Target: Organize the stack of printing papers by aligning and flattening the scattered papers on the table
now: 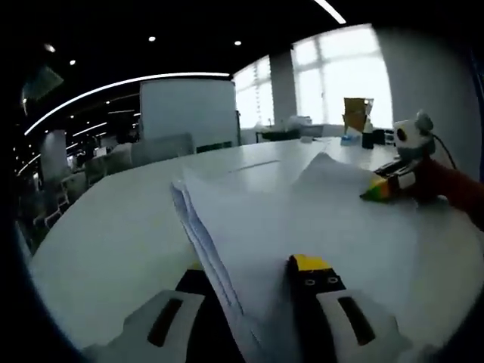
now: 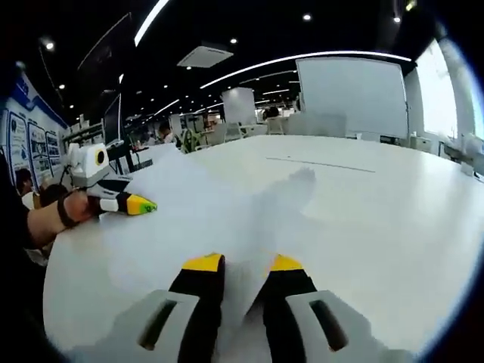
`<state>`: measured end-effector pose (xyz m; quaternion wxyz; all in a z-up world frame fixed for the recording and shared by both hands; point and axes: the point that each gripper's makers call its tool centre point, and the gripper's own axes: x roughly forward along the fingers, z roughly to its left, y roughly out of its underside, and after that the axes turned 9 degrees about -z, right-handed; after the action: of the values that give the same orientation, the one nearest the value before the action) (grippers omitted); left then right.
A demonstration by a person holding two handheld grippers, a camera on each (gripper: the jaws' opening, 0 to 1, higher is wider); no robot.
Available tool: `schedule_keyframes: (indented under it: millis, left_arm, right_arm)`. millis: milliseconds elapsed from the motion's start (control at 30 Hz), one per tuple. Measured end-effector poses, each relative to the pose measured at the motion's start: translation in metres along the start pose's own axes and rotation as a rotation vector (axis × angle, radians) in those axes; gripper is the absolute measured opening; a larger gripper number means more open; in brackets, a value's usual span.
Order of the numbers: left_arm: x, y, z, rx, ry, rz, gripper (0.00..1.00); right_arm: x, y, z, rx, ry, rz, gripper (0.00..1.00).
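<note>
A stack of white printing papers (image 1: pixel 257 219) is lifted off the white table (image 1: pixel 106 234), its layered edge turned toward me in the left gripper view. My left gripper (image 1: pixel 249 268) is shut on its near edge, the sheets running between the yellow-tipped jaws. The right gripper (image 1: pixel 376 190) pinches the opposite side of the stack. In the right gripper view the papers (image 2: pixel 227 197) spread out ahead over the table (image 2: pixel 378 204), and my right gripper (image 2: pixel 244 265) is shut on their near edge. The left gripper (image 2: pixel 138 204) holds the far left edge there.
A whiteboard (image 1: pixel 185 106) stands beyond the table's far end, also seen as a whiteboard (image 2: pixel 352 87) in the right gripper view. A brown box (image 1: pixel 357 113) and small items sit by the windows. Chairs (image 1: pixel 68 189) line the left. A person's hand (image 2: pixel 57 215) grips the left tool.
</note>
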<state>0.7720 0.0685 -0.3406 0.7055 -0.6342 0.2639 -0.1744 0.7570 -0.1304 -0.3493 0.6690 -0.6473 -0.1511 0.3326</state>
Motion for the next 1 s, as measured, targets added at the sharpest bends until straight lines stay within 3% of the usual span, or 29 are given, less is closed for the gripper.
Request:
schedule_keyframes:
  millis: [233, 400, 700, 1000]
  left_arm:
    - [-0.001, 0.001, 0.015, -0.013, -0.070, -0.005, 0.55]
    - [-0.001, 0.000, 0.017, -0.012, -0.077, -0.006, 0.57]
    - [-0.001, -0.002, 0.018, -0.043, -0.082, -0.019, 0.65]
    - [-0.002, -0.006, 0.021, -0.079, -0.094, -0.046, 0.66]
  right_arm:
    - [0.002, -0.001, -0.002, -0.046, 0.020, -0.005, 0.27]
    - [0.003, -0.002, -0.002, -0.067, 0.031, -0.006, 0.33]
    - [0.006, -0.001, -0.001, -0.059, 0.052, -0.012, 0.55]
    - [0.007, -0.002, -0.002, -0.036, 0.064, -0.021, 0.61]
